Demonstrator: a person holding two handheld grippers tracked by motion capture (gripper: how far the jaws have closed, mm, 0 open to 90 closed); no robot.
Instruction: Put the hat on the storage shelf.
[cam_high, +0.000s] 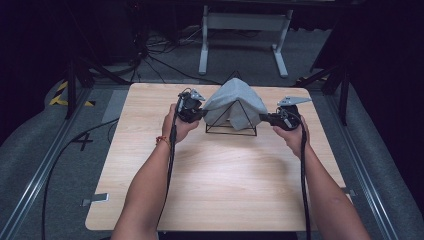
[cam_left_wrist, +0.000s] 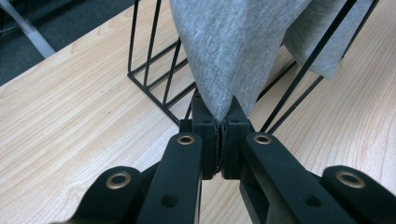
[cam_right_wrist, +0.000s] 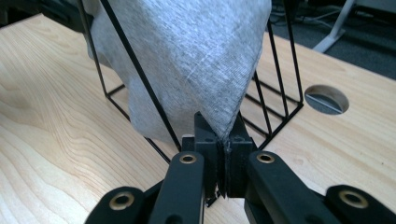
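A grey cloth (cam_high: 235, 101) is draped over a black wire rack (cam_high: 231, 129) shaped like a triangle, at the far middle of the wooden table (cam_high: 220, 175). My left gripper (cam_high: 200, 113) is at the cloth's left end, shut on a corner of it. In the left gripper view the cloth (cam_left_wrist: 233, 51) runs down to a point pinched between the jaws of the left gripper (cam_left_wrist: 220, 125), with the rack's bars (cam_left_wrist: 154, 84) behind. My right gripper (cam_high: 266, 118) is shut on the cloth's right corner. The right gripper view shows the cloth (cam_right_wrist: 196, 60) pinched in that gripper (cam_right_wrist: 223, 133).
A round cable hole (cam_right_wrist: 326, 98) is cut in the tabletop beyond the rack. Behind the table stands a white metal frame (cam_high: 245, 37) on grey carpet, with cables (cam_high: 155, 55) on the floor. A metal rail (cam_high: 42, 170) runs along the table's left side.
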